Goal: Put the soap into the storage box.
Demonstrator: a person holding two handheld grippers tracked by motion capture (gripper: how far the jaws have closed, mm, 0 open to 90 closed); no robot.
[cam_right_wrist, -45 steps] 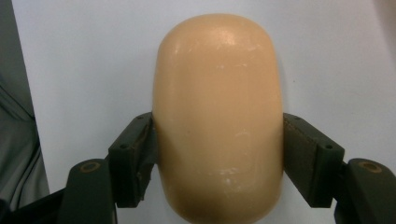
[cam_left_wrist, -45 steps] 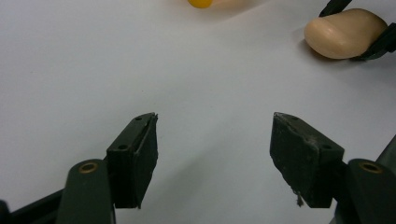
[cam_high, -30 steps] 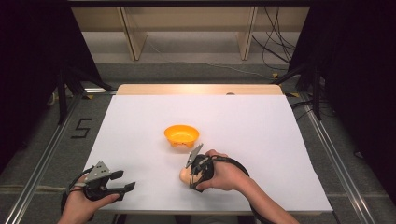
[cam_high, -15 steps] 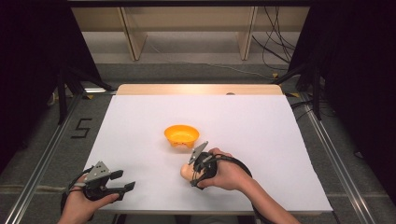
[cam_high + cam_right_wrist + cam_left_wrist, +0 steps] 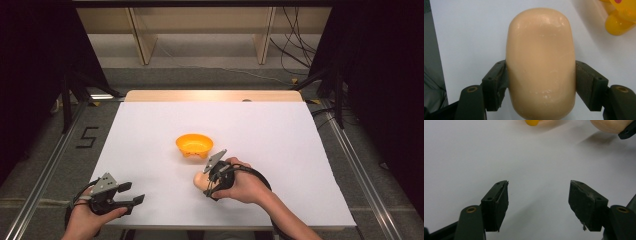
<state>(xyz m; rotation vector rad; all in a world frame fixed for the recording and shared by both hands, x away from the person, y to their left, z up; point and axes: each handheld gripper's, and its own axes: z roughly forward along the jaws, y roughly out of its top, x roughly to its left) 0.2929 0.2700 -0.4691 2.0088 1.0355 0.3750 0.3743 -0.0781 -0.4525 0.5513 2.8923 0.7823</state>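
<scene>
A smooth peach-coloured oblong object [image 5: 541,62] sits between the jaws of my right gripper [image 5: 541,86], which press on both its sides. From above, that object [image 5: 199,180] pokes out left of my right gripper [image 5: 206,185], just in front of an orange bowl [image 5: 194,145] on the white table [image 5: 280,145]. My left gripper [image 5: 134,199] hovers near the table's front left corner, jaws wide apart with nothing between them [image 5: 538,200]. The left gripper view catches the orange bowl [image 5: 532,122] and the peach object [image 5: 610,125] at its top edge.
The bowl's knobby orange feet [image 5: 619,23] lie close to the right of the held object. A wooden strip [image 5: 215,95] borders the table's far edge. Metal rails run along both sides, and cables lie on the floor at the back right.
My right gripper with the peach object has shifted slightly. The left gripper has stayed in place.
</scene>
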